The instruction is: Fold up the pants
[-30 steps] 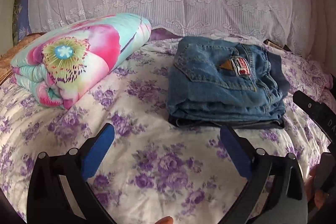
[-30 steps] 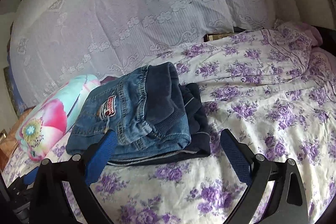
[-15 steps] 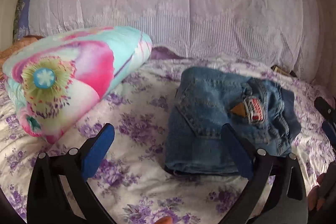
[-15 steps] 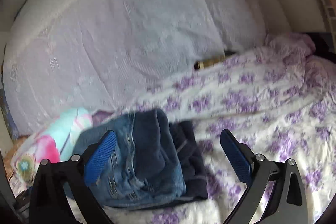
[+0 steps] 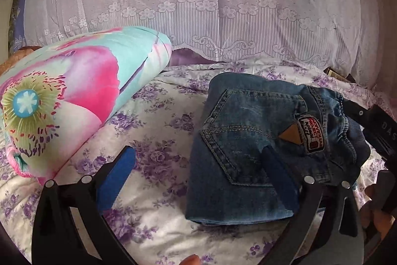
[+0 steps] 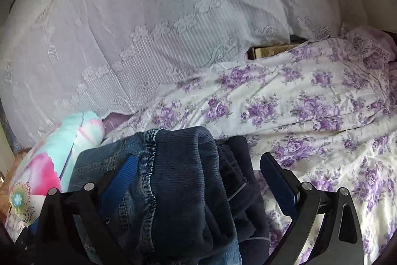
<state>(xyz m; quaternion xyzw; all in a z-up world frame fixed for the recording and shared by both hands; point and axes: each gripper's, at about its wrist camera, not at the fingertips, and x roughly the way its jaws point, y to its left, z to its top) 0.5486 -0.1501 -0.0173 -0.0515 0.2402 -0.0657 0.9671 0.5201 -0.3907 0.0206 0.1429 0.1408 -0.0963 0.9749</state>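
The folded blue jeans [image 5: 248,140] lie on the flowered bed sheet [image 5: 153,140], back pocket and red patch facing up. My left gripper [image 5: 198,168] is open at the pile's near left corner: its right finger [image 5: 278,178] is over the denim and its left finger over bare sheet. In the right wrist view the jeans [image 6: 183,180], with their dark ribbed waistband and a darker layer beneath, fill the gap of my open right gripper [image 6: 198,183]. The right gripper's black body [image 5: 377,126] shows at the pile's far right side.
A rolled quilt with pink flowers [image 5: 74,96] lies left of the jeans. A lace-covered pillow bank [image 5: 211,4] stands behind. A brown box edge [image 6: 268,51] peeks out under the lace. Bare sheet [image 6: 322,116] stretches to the right.
Both grippers have moved in closer to the jeans. The left one's right finger now overlaps the pile, and the waistband end now sits between the right gripper's fingers. The jeans have not moved.
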